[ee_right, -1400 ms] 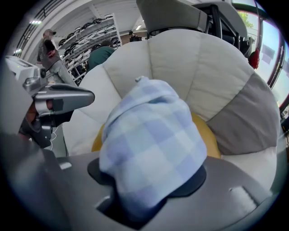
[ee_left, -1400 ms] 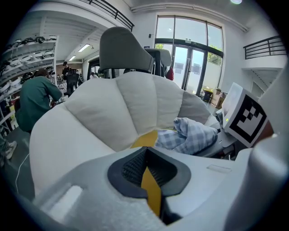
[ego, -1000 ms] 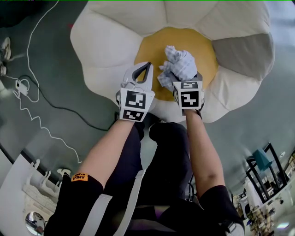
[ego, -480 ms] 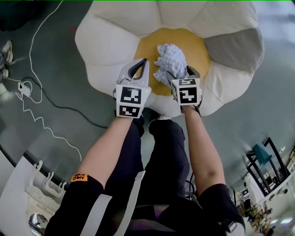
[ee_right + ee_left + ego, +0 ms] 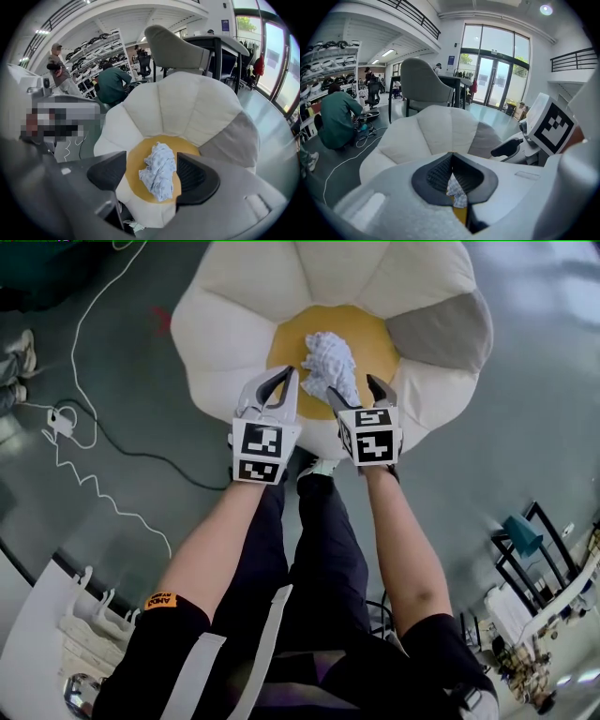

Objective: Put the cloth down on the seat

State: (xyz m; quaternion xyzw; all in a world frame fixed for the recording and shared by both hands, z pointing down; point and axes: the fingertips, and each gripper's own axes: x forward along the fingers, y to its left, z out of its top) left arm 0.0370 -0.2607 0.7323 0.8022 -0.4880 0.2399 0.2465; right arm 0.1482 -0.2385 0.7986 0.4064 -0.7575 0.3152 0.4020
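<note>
The pale patterned cloth (image 5: 328, 360) lies crumpled on the yellow centre of the flower-shaped seat (image 5: 225, 324). My right gripper (image 5: 356, 392) hovers just in front of it, jaws wide and starting to close, with nothing pressed between them. In the right gripper view the cloth (image 5: 159, 176) rests on the seat (image 5: 187, 112) beyond the pads. My left gripper (image 5: 286, 381) hangs beside it over the seat's front petal, its fingertips meeting. In the left gripper view a strip of cloth (image 5: 457, 194) shows below the joined tips of the left gripper (image 5: 451, 161).
White and dark cables (image 5: 70, 427) trail over the grey floor to the left, near a shoe (image 5: 23, 352). A white rack (image 5: 75, 624) stands at lower left, a dark frame (image 5: 534, 549) at lower right. Behind the seat are a grey chair (image 5: 178, 47) and a crouching person (image 5: 335, 117).
The right gripper has let go of the cloth, which now rests on the yellow centre. Both grippers have drawn back from the seat toward the person.
</note>
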